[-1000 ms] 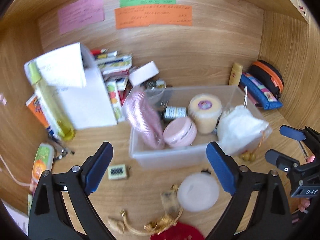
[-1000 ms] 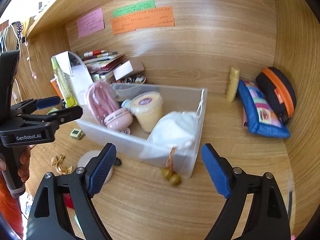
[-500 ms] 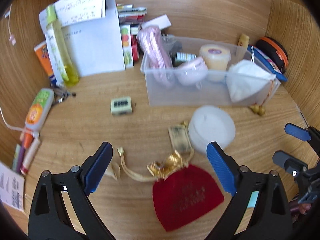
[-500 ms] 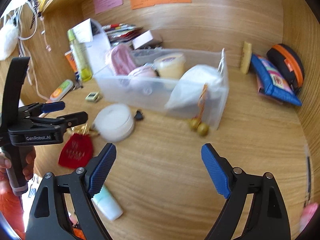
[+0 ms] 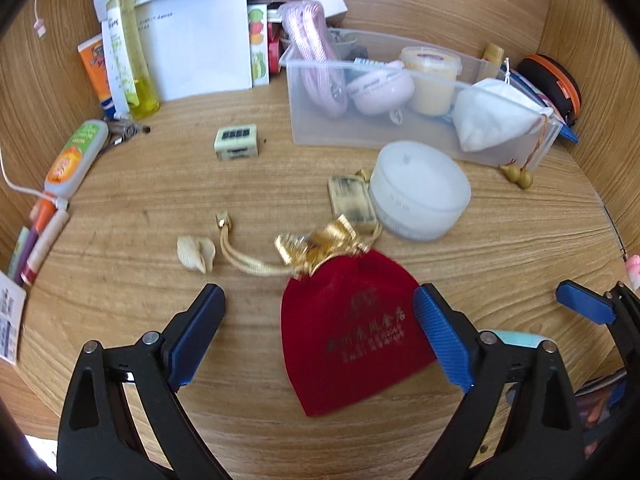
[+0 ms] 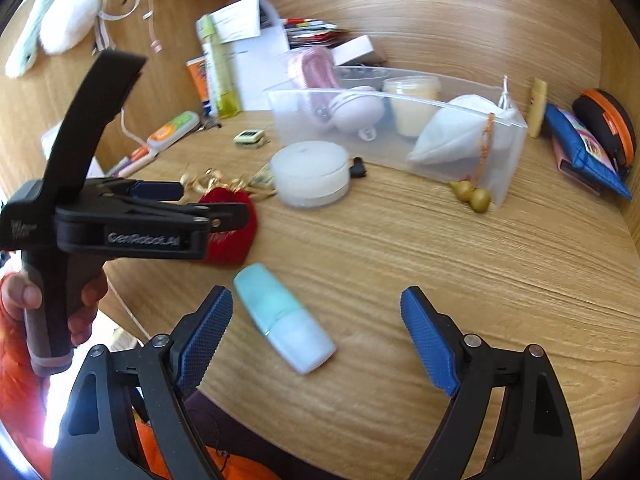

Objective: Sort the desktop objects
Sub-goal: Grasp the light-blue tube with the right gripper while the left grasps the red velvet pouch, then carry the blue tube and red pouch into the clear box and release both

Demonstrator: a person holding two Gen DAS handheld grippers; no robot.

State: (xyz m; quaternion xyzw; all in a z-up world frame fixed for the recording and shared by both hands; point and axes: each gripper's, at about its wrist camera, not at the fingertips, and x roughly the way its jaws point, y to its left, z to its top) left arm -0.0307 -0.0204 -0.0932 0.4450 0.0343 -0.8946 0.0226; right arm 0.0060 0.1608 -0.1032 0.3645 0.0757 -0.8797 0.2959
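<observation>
A red velvet pouch [image 5: 352,328] with gold drawstring lies on the wooden desk between the open jaws of my left gripper [image 5: 318,332]; it also shows in the right wrist view [image 6: 234,232]. A pale blue tube [image 6: 282,316] lies between the open jaws of my right gripper [image 6: 316,320], near the left finger. A clear plastic bin [image 5: 424,136] at the back holds a pink cord, a pink round case, a yellow jar and a white bag. A white round container [image 5: 418,196] sits in front of the bin. Both grippers are empty.
A small counter [image 5: 236,144], a shell [image 5: 196,254] and a gold tag [image 5: 352,204] lie loose on the desk. Bottles, tubes and a white box [image 5: 196,36] stand back left. A blue pouch [image 6: 584,152] and an orange-trimmed case [image 6: 610,128] lie at the right wall.
Both grippers have pulled back from the bin toward the desk's front edge and tilted down. The red pouch now lies between the left jaws and the blue tube between the right jaws.
</observation>
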